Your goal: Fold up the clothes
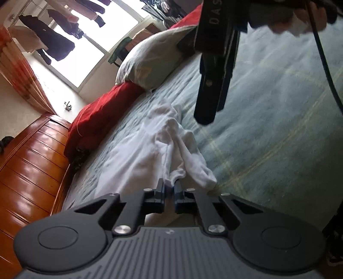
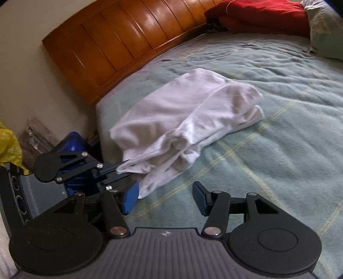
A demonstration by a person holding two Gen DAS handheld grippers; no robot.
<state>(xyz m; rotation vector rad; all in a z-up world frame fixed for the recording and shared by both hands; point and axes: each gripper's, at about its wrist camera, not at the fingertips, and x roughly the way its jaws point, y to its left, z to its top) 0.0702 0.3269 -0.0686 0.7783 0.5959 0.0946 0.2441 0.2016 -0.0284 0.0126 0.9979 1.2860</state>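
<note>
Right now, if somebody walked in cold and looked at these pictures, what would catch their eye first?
The crumpled white garment lying in the middle of the pale green blanket, with the left gripper shut on its near edge. Next, the right gripper open just above the blanket beside it, holding nothing. Behind, the glossy wooden headboard and a red cover at the bed's head stand out.

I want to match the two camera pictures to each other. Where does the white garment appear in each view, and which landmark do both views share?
Left wrist view: the white garment lies in the lower middle, running up from the shut left gripper, which pinches its edge.
Right wrist view: it lies in the centre on the green bedcover; the left gripper grips its lower left corner.
Shared landmark: the wooden headboard.
</note>
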